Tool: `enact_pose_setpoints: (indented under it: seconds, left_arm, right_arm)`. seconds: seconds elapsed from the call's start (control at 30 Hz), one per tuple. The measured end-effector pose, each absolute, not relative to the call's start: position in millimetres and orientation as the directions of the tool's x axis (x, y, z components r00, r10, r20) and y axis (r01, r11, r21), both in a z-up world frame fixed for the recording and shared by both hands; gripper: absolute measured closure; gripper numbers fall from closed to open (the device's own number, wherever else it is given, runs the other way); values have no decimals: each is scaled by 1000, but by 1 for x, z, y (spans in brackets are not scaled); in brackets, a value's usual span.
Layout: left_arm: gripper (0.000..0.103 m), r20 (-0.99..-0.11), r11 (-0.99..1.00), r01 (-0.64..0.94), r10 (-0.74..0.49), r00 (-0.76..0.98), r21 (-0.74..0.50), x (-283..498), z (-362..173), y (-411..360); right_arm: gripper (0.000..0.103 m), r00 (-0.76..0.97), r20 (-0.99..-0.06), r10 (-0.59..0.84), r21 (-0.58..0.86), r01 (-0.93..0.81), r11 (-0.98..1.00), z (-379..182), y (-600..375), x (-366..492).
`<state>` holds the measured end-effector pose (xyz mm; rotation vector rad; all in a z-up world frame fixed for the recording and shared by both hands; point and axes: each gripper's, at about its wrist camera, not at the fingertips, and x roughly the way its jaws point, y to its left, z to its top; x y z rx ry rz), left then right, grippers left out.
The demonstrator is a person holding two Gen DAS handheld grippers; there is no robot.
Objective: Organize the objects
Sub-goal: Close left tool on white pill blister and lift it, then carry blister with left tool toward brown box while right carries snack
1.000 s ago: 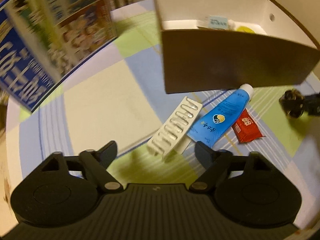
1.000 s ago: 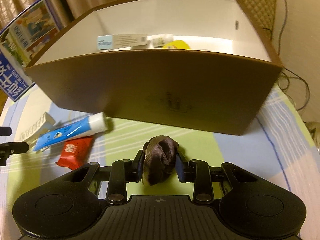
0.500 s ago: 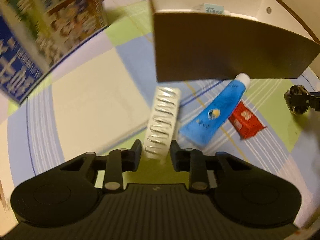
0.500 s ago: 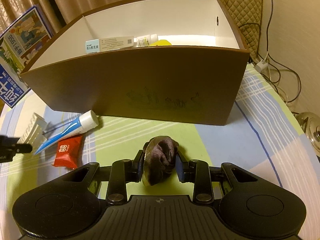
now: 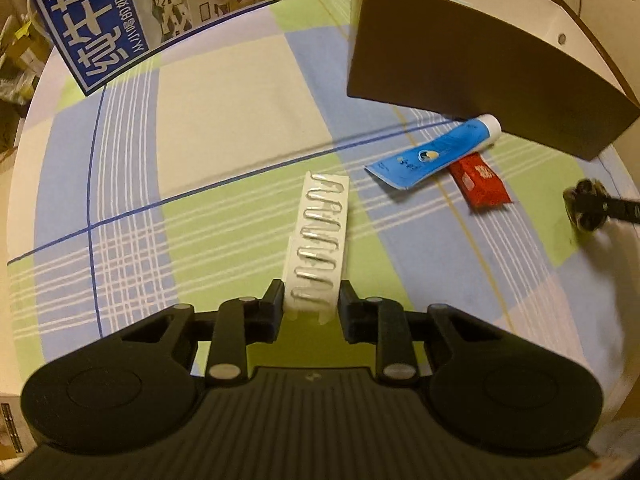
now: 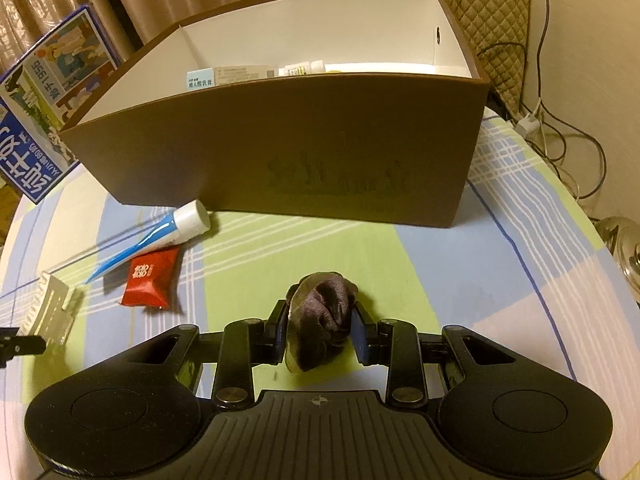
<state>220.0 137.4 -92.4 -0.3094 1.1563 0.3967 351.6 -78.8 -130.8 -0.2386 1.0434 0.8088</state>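
A white blister pack (image 5: 318, 240) is clamped at its near end between the left gripper (image 5: 311, 300) fingers, low in the frame's centre. A dark bundled cloth (image 6: 322, 322) is pinched by the right gripper (image 6: 320, 332), below the brown box (image 6: 280, 152).

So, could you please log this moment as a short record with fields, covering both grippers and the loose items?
surface: checked tablecloth
left gripper: shut on white blister strip
right gripper: shut on dark bundled cloth
container: brown box, open top, white inside, cartons and a small bottle lying in it
loose on cloth: blue tube with white cap towards the box; red packet touching the tube
backdrop: blue printed carton standing at the far left
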Motion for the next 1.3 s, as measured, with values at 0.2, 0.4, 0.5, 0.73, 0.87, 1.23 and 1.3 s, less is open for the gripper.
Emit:
enact_pose_setpoints:
  seconds: [0.2, 0.4, 0.5, 0.73, 0.87, 1.23, 1.3]
  left_arm:
    - [73, -922, 900, -435, 147, 357, -25, 241, -95, 139]
    - [74, -929, 911, -413, 164, 331, 13, 255, -105, 138]
    - [80, -928, 907, -421, 171, 332, 16, 254, -106, 135]
    - [80, -923, 888, -459, 178, 341, 2, 241, -102, 128]
    - [80, -913, 882, -472, 180, 366, -16, 234, -91, 122]
    - [80, -867, 900, -432, 164, 470, -64, 240, -50, 95]
    - [80, -858, 908, -414, 157, 488, -69, 246, -43, 88]
  right_arm:
    - [74, 245, -839, 485, 201, -690, 695, -130, -88, 346]
    - [74, 241, -839, 489, 211, -683, 699, -128, -99, 343]
    - [74, 240, -838, 491, 216, -680, 700, -126, -105, 341]
    - [74, 229, -835, 501, 225, -689, 689, -124, -109, 339]
    - [74, 221, -829, 514, 227, -707, 670, -120, -109, 335]
    - [77, 169, -802, 572, 268, -755, 599, -99, -110, 326]
    - [77, 164, -793, 586, 275, -763, 585, -91, -111, 326]
